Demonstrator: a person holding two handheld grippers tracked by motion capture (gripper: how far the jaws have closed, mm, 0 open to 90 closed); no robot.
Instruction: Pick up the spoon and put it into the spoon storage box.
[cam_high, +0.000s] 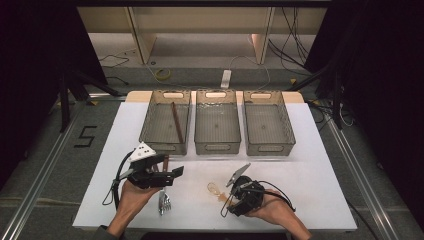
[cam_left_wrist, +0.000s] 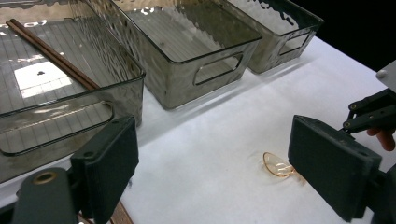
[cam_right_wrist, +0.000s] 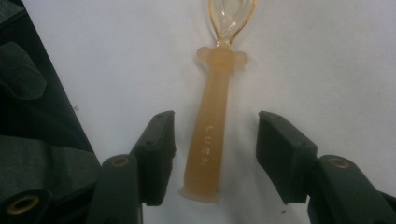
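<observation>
A translucent orange spoon (cam_high: 216, 190) lies on the white table sheet (cam_high: 300, 175) near the front. In the right gripper view its handle (cam_right_wrist: 218, 84) runs straight up between the two jaws with a gap on each side, neither pad touching it. My right gripper (cam_high: 228, 198) is open around that handle. My left gripper (cam_high: 172, 175) hovers to the left, open wide with nothing between its jaws (cam_left_wrist: 212, 140). Under it lies a fork (cam_high: 164, 201), tines toward the front edge. The spoon's bowl (cam_left_wrist: 278, 164) shows beyond the left jaws.
Three clear grey bins stand in a row at the back: left (cam_high: 165, 148), middle (cam_high: 217, 148), right (cam_high: 270, 149). A pair of brown chopsticks (cam_high: 176, 122) lies in the left bin (cam_left_wrist: 70, 105). Cables trail from both grippers.
</observation>
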